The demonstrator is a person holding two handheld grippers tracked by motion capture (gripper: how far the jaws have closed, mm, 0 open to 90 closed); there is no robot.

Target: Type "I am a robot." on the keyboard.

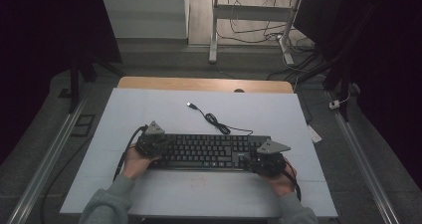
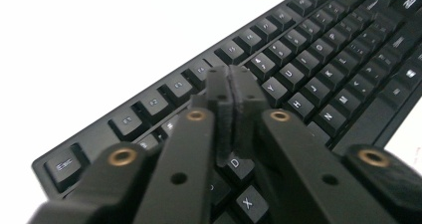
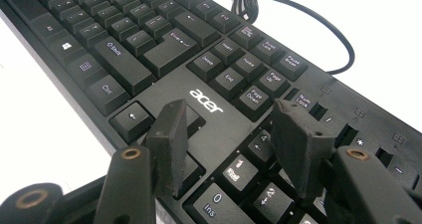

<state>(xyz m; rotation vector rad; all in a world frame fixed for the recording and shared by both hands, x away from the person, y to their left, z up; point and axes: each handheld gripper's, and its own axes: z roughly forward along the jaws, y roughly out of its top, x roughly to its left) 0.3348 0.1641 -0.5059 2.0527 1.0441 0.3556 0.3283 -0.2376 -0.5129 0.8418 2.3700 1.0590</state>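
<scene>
A black Acer keyboard (image 1: pixel 209 152) lies across the white table top, and its cable (image 1: pixel 215 120) curls away to a loose USB plug (image 1: pixel 190 104). My left gripper (image 1: pixel 164 145) rests over the keyboard's left end. In the left gripper view its pads (image 2: pixel 231 84) are pressed together with nothing between them, above the letter keys (image 2: pixel 318 59). My right gripper (image 1: pixel 254 159) hovers over the right end. The right gripper view shows its jaws (image 3: pixel 229 114) apart, one over the arrow keys and one over the number pad (image 3: pixel 239 174), holding nothing.
The white mat (image 1: pixel 149 109) covers a wooden table whose far edge (image 1: pixel 199 83) shows. Beyond it stand a desk's legs (image 1: pixel 214 30) with cables on the floor. Metal rails (image 1: pixel 50 154) run along both sides of the table.
</scene>
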